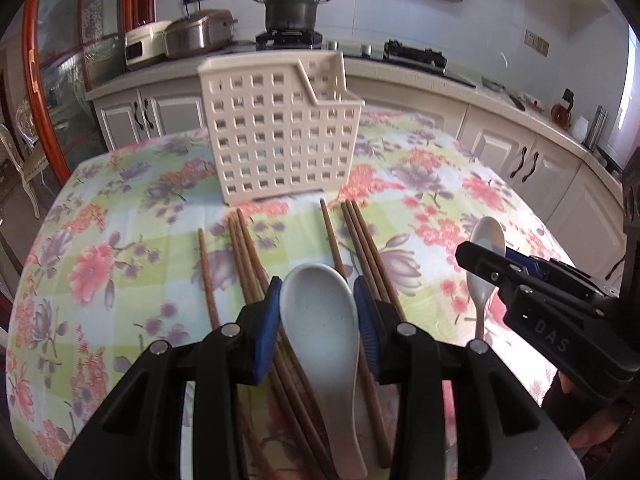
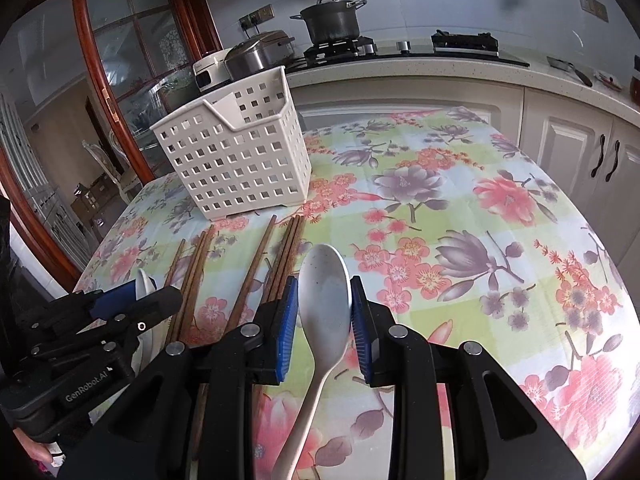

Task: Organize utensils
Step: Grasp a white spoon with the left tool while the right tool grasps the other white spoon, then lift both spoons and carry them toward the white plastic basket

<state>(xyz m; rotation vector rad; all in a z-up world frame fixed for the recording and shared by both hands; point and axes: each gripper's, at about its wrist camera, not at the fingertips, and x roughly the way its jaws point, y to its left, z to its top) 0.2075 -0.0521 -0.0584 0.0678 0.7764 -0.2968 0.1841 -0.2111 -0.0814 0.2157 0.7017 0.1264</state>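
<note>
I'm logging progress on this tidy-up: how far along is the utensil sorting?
Done: nothing that shows; no handles rise above the rim of the cream perforated plastic caddy.
In hand: the left gripper is clamped on a wide pale ceramic soup spoon; the right gripper is clamped on a slimmer white long-handled spoon.
Left: both spoons, plus the brown wooden chopsticks lying on the floral tablecloth.

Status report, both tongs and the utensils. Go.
Left tongs shut on wide white spoon. Right tongs shut on slim white spoon. Chopsticks loose on table. Basket upright ahead, path clear.
</note>
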